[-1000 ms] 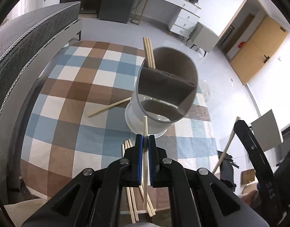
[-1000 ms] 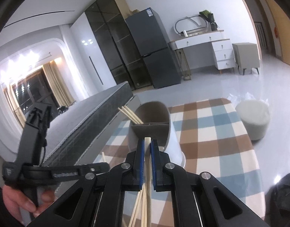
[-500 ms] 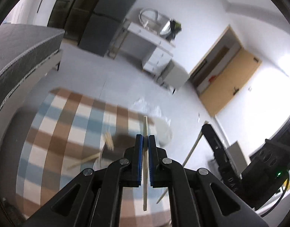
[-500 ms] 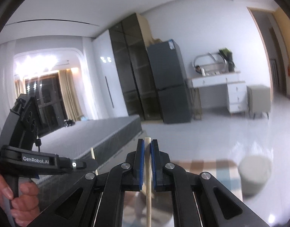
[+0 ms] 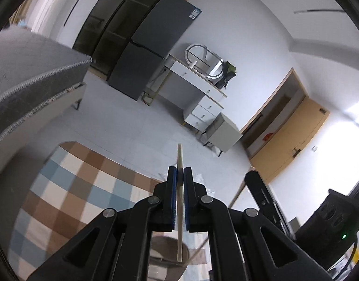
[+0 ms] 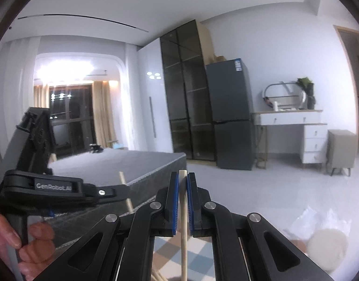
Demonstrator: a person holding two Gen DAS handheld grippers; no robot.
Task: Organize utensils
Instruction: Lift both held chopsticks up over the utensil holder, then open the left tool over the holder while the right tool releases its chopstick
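I count two pale wooden chopsticks, one apiece: my left gripper [image 5: 178, 175] pinches one chopstick [image 5: 179, 201], my right gripper [image 6: 182, 182] pinches the other chopstick [image 6: 183, 222].

Pale matt wooden chopstick [image 5: 180, 201]; checked woven cloth [image 5: 69, 187].

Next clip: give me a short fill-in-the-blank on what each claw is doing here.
1. The left claw is shut on a single ____.
2. The right claw holds a chopstick that stands nearly ____.
3. Below the left claw's chopstick sits the grey ____.

Missing words: chopstick; upright; holder
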